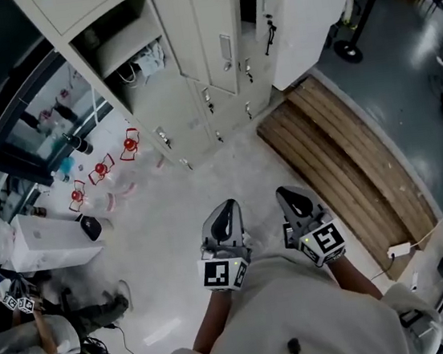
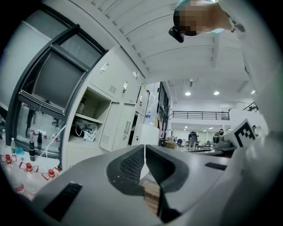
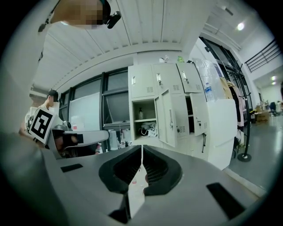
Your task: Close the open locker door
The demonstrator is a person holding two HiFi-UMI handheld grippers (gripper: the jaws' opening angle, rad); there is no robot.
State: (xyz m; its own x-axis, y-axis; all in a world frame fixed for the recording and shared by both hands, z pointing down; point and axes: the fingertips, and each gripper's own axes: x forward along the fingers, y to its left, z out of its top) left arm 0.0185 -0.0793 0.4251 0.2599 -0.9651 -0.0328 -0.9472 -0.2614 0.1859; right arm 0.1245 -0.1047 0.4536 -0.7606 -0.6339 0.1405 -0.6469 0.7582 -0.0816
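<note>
While we stand on the floor facing the lockers (image 1: 197,110), both grippers point toward them and touch nothing. The left gripper (image 1: 227,210) has its jaws brought together, tips meeting, with nothing between them; the left gripper view confirms this. The right gripper (image 1: 287,196) is in the same condition: jaws together and empty. Both grippers are well apart from the lockers.

We locate the open door (image 1: 202,33) on the front of the lockers, swung outward at the right edge of an exposed compartment (image 1: 129,59). The door carries a handle (image 1: 225,50) on its face. Inside the compartment, a shelf (image 1: 127,43) holds a bundle of white cables (image 1: 149,60). In the right gripper view a bottle (image 3: 140,113) stands above the shelf.

Wooden boards (image 1: 341,164) lie flat on the floor to the right of the lockers' foot. Small red items (image 1: 99,168) lie on the floor to the left of the lockers. A white box (image 1: 44,244) lies further from the lockers on that side, with a person (image 1: 33,343) beyond it.
</note>
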